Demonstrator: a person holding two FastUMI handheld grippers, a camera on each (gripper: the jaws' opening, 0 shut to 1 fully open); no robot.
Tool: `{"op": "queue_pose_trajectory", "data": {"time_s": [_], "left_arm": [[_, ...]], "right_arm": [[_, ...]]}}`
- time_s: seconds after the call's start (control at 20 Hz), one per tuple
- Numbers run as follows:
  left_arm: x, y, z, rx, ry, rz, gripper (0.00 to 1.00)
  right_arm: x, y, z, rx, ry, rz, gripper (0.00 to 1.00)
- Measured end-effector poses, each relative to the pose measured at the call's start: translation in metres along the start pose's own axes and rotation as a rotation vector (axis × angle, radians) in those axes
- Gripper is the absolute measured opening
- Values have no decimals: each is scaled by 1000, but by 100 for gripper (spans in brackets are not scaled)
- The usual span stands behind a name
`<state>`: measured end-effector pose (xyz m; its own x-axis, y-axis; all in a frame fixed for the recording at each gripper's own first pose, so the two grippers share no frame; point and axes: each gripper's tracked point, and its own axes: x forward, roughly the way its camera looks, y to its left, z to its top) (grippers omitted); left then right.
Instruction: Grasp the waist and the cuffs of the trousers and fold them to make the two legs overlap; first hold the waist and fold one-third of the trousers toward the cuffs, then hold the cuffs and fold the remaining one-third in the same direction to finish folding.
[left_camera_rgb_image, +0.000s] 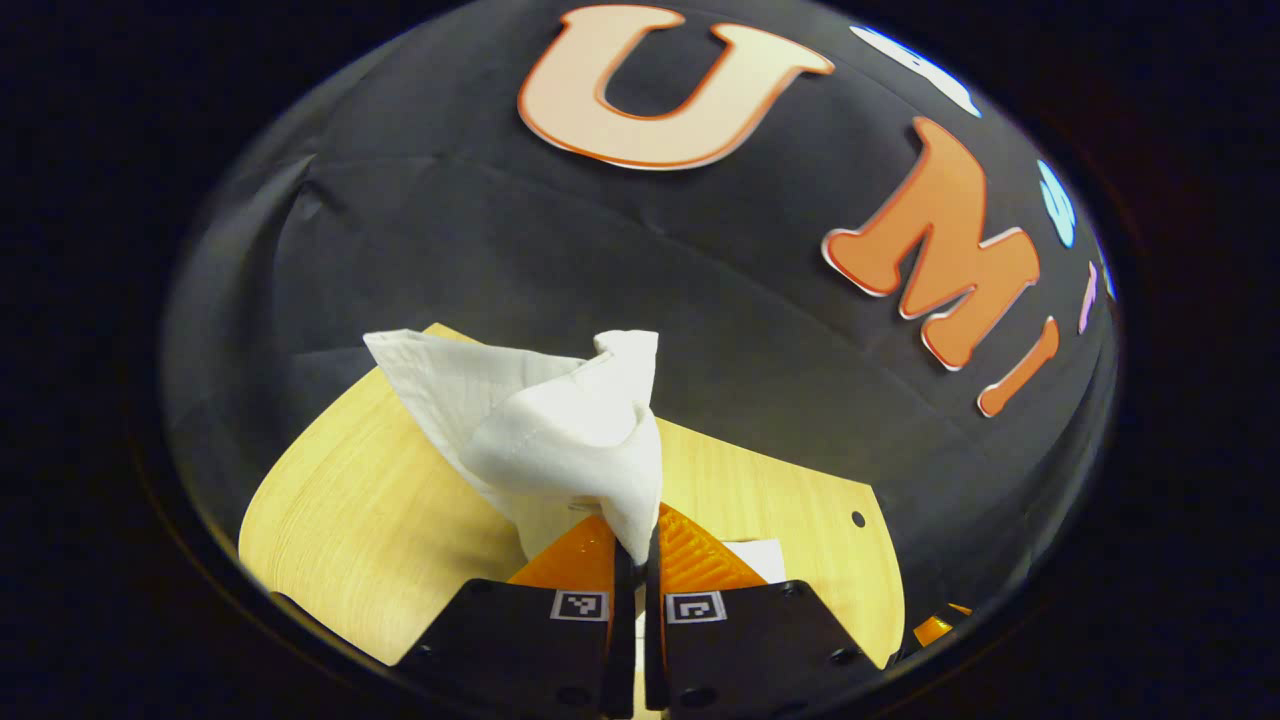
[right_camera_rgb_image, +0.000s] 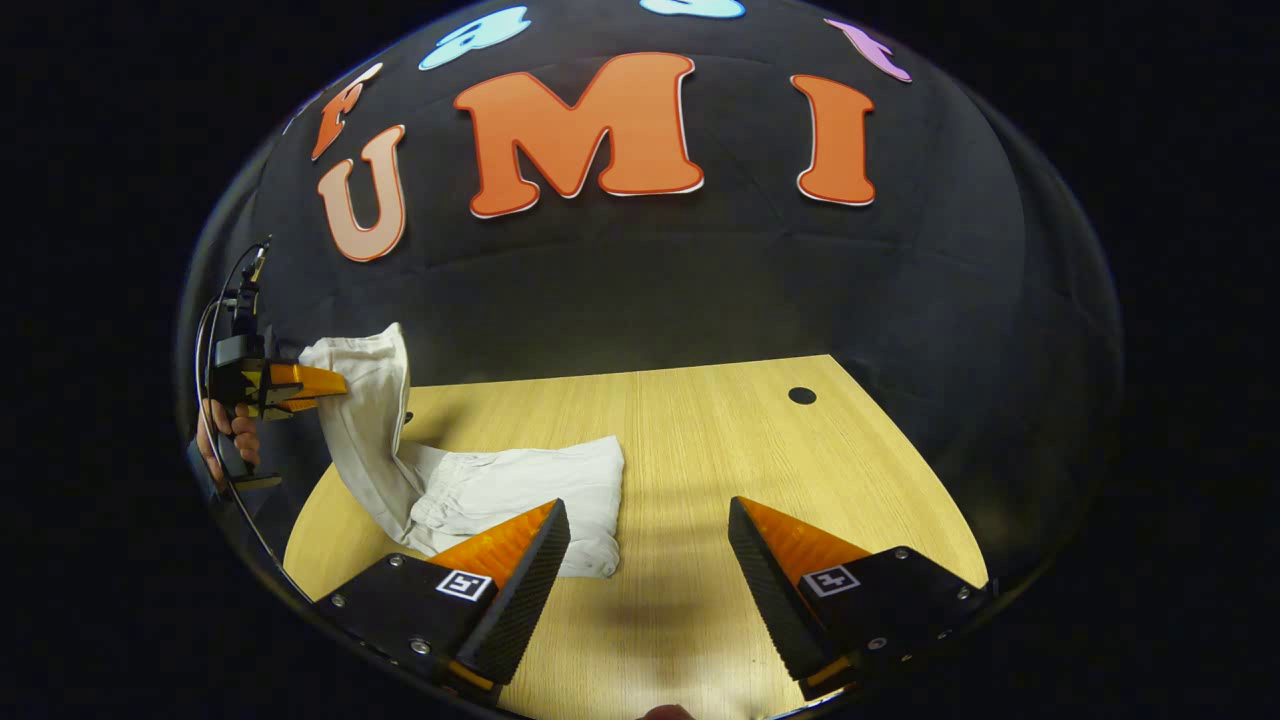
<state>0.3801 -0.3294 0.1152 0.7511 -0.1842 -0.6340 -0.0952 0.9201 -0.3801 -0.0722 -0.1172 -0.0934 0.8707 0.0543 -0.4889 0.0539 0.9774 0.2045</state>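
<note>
Table (right_camera_rgb_image: 700, 450) of pale wood runs forward from both pairs of fingers to the dark cloth wall, with a small round hole near its far right corner as the right gripper view has it. Trousers (right_camera_rgb_image: 500, 490), white and crumpled, lie on it just ahead of the right gripper's left finger, their long axis running leftward and then rising off the wood to the left gripper (right_camera_rgb_image: 300, 385), which a hand (right_camera_rgb_image: 225, 430) holds up at the left edge. In the left gripper view that left gripper (left_camera_rgb_image: 635, 560) has its fingers closed together on a bunch of the cloth (left_camera_rgb_image: 560, 430), which stands up directly ahead of the tips. Which end of the garment this is cannot be told. The right gripper (right_camera_rgb_image: 650, 550) hangs wide open over bare wood, gripping nothing; the resting end lies to its left and slightly forward, so it is the nearer tool for taking that end.
</note>
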Motion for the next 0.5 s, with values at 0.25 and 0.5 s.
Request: {"op": "queue_pose_trajectory", "data": {"time_s": [0.25,0.5], "left_arm": [[25,-93,-44,136,68,-63,5],[60,-160,-116,279,181,-93,10]], "right_arm": [[-1,-14,-2,-10,2,-19,97],[-2,-23,-4,16,4,-22,98]]}}
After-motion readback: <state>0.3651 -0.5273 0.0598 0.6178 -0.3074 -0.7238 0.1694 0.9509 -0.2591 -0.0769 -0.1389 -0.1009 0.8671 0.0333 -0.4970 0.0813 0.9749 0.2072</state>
